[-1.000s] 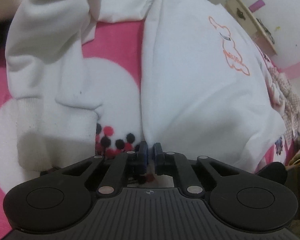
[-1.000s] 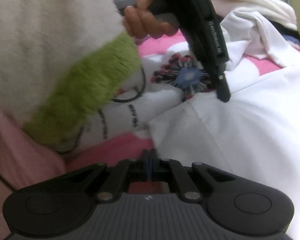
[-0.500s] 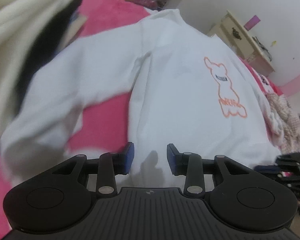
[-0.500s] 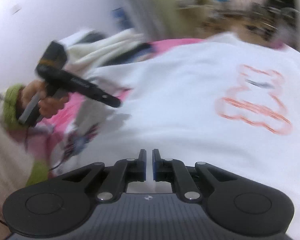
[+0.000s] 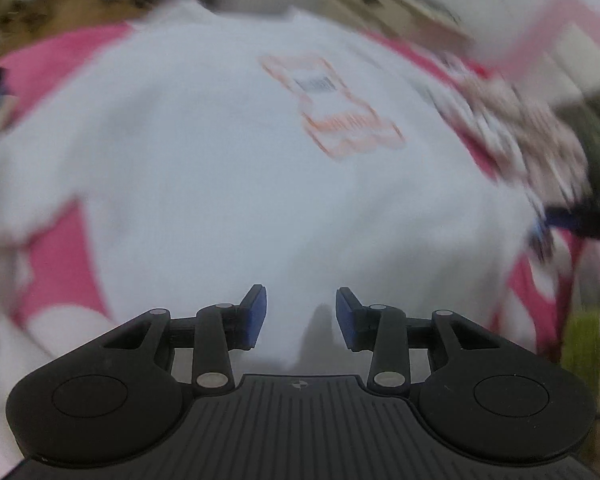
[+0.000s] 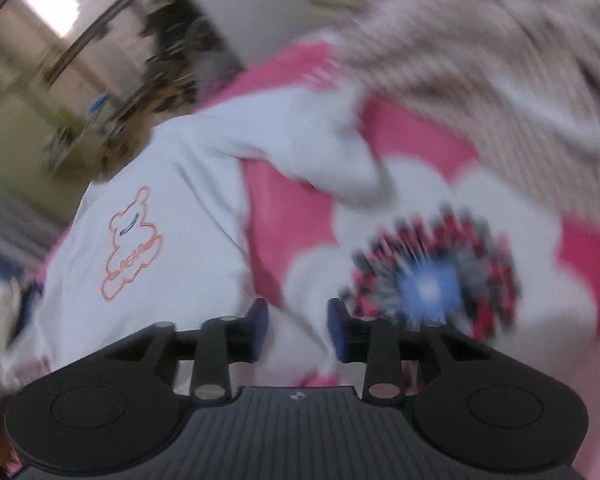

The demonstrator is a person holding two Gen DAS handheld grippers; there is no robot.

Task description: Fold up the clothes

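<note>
White sweatshirt [image 5: 228,184] spread flat on pink bedcover [image 5: 60,264], straight ahead of left tongs [image 5: 300,316] and filling most of that view. Orange bear outline print [image 5: 332,108] up ahead and slightly right of those tongs, blurred. Left tongs apart, blue pads [image 5: 256,314] spaced wide, nothing between them, poised just above the garment's near hem. Sleeve trailing off to the left side, edge indistinct through motion blur. Tip of another dark gripper visible at far right of left view.

From right tongs [image 6: 298,322]: same sweatshirt [image 6: 160,240] lying ahead and to the left, bear print [image 6: 130,244] well left of the pads. Sleeve [image 6: 320,160] angled out ahead and slightly right, resting on the pink cover [image 6: 292,232]. Round flower motif with blue centre [image 6: 432,284] just right of the pads, printed on the cover. Checked pinkish fabric [image 6: 500,60] bunched far ahead on the right. Right tongs likewise apart, empty, blue pad [image 6: 260,320] on each side of the garment's side edge near the hem; contact with cloth impossible to tell.
</note>
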